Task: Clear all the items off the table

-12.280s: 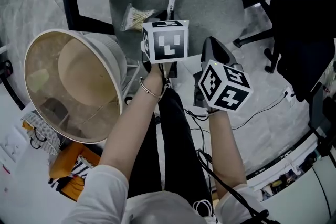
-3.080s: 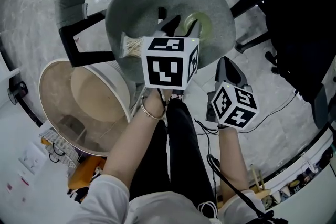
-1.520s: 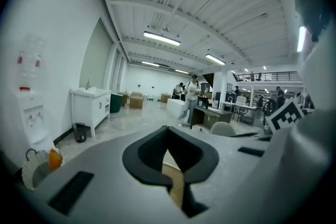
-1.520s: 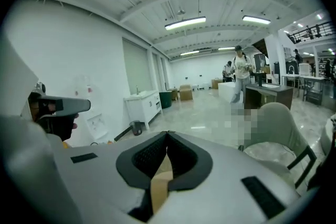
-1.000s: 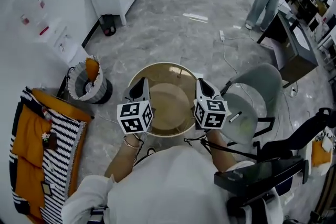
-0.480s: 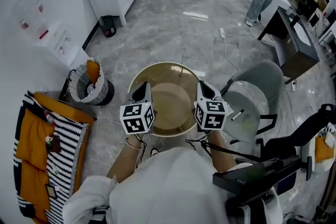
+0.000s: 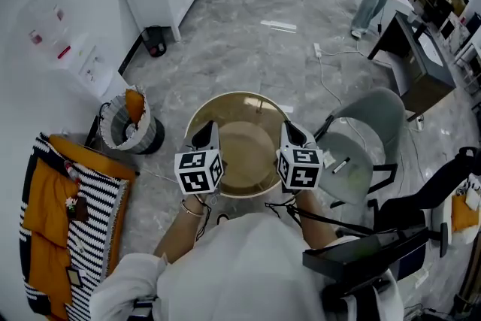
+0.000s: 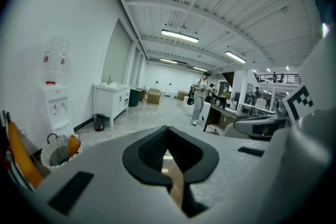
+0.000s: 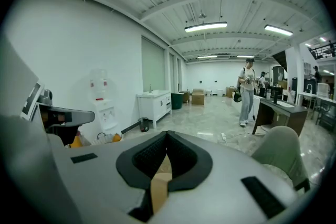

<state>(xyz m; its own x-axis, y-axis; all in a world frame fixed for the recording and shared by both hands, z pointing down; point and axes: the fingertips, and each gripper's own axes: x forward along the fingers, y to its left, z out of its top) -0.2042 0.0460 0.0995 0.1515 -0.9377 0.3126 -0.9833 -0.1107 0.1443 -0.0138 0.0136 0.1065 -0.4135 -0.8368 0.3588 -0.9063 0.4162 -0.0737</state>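
In the head view, my left tongs (image 7: 204,136) and right tongs (image 7: 290,133) hang over a big round bin (image 7: 240,107). A pen (image 7: 340,165) lies on the gray chair seat (image 7: 359,183), near the right side of my right tongs. I think the pen is light, hard and smooth, so it may roll. I would pinch it across its middle. The seat looks round and soft.

In the left gripper view, the tongs are pressed together with nothing in them.

In the right gripper view, those tongs are closed and empty too.
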